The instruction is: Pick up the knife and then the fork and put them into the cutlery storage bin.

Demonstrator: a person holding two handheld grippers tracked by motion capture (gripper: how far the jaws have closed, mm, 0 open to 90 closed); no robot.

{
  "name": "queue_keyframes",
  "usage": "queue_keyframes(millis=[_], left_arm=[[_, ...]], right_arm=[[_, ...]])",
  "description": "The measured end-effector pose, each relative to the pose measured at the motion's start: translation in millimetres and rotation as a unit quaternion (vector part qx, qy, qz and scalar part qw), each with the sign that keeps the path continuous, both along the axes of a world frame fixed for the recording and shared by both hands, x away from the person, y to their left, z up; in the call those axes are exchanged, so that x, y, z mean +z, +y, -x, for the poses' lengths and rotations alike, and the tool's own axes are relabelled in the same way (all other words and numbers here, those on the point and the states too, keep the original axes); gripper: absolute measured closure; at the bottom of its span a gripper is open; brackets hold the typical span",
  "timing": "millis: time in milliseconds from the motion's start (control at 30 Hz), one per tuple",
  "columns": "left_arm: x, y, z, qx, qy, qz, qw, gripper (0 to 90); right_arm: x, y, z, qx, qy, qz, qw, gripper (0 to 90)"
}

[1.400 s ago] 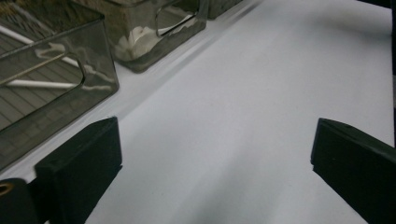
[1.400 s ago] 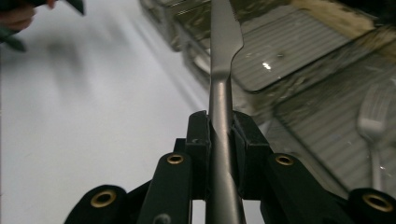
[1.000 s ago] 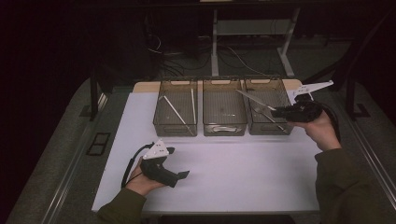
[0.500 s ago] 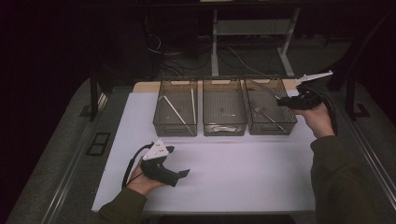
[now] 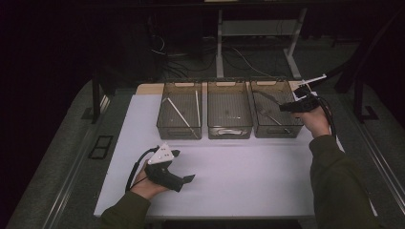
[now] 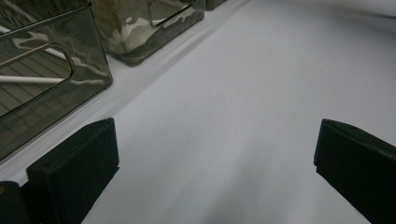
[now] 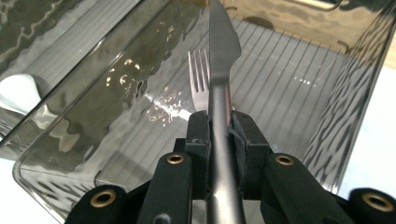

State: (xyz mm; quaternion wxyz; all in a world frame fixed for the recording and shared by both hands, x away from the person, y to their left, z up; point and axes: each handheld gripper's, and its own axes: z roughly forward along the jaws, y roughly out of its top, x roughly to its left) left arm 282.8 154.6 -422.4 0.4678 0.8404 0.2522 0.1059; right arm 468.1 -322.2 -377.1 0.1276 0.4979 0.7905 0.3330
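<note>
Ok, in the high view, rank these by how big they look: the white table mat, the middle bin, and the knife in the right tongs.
1. White table mat, clearly largest.
2. Middle bin, much smaller than the mat.
3. Knife, a thin sliver held in the right tongs over the right bin; it is held above the table, nearer the camera, yet looks smallest.

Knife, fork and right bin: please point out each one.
Knife (image 7: 223, 42), right gripper view, on the blade.
Fork (image 7: 199, 70), right gripper view, on the tines.
Right bin (image 5: 277, 133), high view, on its near wall.

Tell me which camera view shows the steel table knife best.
The right gripper view: the steel table knife runs up between the right gripper pads, its blade over the smoky plastic bin. The high view shows it small and dim.
</note>
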Motion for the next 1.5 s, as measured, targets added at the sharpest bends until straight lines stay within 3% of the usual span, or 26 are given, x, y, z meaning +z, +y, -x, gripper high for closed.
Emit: queue_keyframes(millis=[567, 900, 1267, 1500], left_arm=[[0.1, -0.4, 0.0, -0.003, 0.002, 0.002, 1.0000, 0.0], [-0.3, -0.6, -0.1, -0.007, 0.005, 0.002, 1.0000, 0.0], [-0.3, -1.1, -0.1, -0.009, 0.004, 0.000, 0.9999, 0.0], [-0.3, -0.7, -0.4, -0.005, 0.006, 0.003, 1.0000, 0.0]], right_arm=[[-17.2, 9.8, -7.7, -0.001, 0.047, 0.032, 0.9984, 77.8], [-20.7, 13.3, -8.7, 0.008, 0.052, 0.045, 0.9976, 76.9], [-7.6, 10.2, -7.0, 0.012, 0.029, 0.020, 0.9993, 77.2], [-4.0, 5.8, -5.0, 0.011, 0.027, -0.010, 0.9995, 63.9]])
